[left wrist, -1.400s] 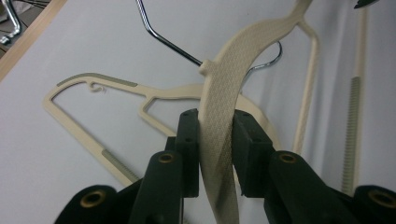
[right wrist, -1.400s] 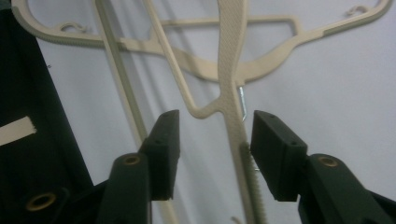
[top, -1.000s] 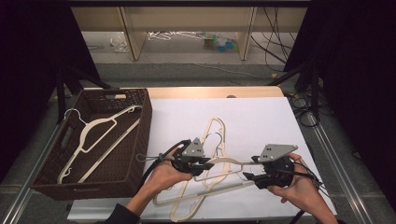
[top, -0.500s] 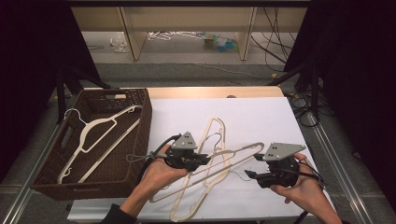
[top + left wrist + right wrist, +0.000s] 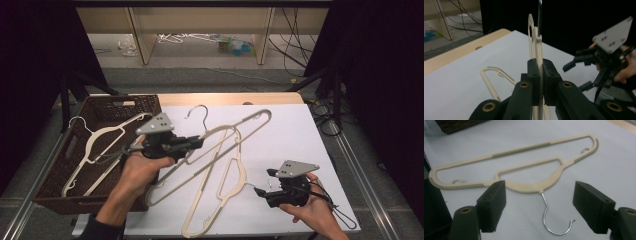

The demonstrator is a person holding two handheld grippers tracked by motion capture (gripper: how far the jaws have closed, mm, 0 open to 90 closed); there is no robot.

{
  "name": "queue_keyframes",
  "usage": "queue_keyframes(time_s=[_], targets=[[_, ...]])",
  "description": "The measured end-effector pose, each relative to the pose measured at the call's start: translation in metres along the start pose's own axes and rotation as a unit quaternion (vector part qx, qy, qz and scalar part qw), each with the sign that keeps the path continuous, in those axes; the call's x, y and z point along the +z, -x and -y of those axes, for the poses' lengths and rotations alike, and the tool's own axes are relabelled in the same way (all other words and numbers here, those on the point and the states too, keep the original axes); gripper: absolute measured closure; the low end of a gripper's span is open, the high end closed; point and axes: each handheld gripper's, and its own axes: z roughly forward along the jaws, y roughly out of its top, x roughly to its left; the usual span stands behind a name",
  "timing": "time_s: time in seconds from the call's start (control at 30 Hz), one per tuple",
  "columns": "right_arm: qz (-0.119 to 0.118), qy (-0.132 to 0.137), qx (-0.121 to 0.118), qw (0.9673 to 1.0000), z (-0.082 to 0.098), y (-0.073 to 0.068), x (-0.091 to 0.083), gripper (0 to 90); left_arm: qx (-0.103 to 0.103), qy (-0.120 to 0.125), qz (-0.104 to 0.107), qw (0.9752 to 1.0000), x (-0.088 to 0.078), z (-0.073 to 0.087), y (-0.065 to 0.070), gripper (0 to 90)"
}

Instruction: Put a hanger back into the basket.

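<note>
While the basket with its two hangers sits at the left edge, the raised hanger is clamped at its neck by the left gripper, its long axis slanting up-right, hook upward. Further right, a second hanger lies flat just ahead of the right gripper, whose jaws have just been opening, its hook pointing back between them.

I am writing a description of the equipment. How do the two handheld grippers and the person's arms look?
Both the left gripper and the right gripper are black, with blocky jaws and brass-coloured pivot rings. Each carries a grey three-cornered plate with small holes on top. A black cable trails from each. A dark sleeve edge shows on the left forearm.
</note>
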Motion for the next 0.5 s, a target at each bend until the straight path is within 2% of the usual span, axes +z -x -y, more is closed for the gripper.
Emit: queue_keyframes(time_s=[0.1,0.17,0.23,0.33,0.37,0.43,0.5], targets=[[-0.009,-0.01,-0.002,0.9999,0.002,-0.002,0.004,27.0,-0.001,0.018,-0.017,0.9997,-0.02,-0.013,-0.01,85.7],[-0.009,-0.011,-0.003,0.9999,0.003,-0.002,0.004,26.9,0.004,0.022,-0.039,0.999,-0.035,-0.019,-0.018,85.7],[-0.014,-0.013,-0.004,0.9998,0.004,-0.002,0.005,26.9,0.022,0.019,-0.063,0.9976,-0.05,-0.022,-0.028,85.7],[-0.011,-0.017,-0.005,0.9998,0.005,-0.002,0.007,26.8,0.03,0.013,-0.105,0.9939,-0.071,-0.019,-0.045,85.7],[-0.011,-0.018,-0.005,0.9998,0.006,-0.002,0.007,26.8,0.038,0.015,-0.117,0.9923,-0.078,-0.017,-0.053,85.7],[-0.013,-0.019,-0.004,0.9997,0.006,-0.002,0.008,26.6,0.039,0.012,-0.141,0.9891,-0.09,-0.012,-0.063,85.7],[-0.012,-0.023,-0.005,0.9997,0.006,-0.002,0.009,23.4,0.048,0.012,-0.157,0.9864,-0.1,-0.006,-0.07,85.7]])
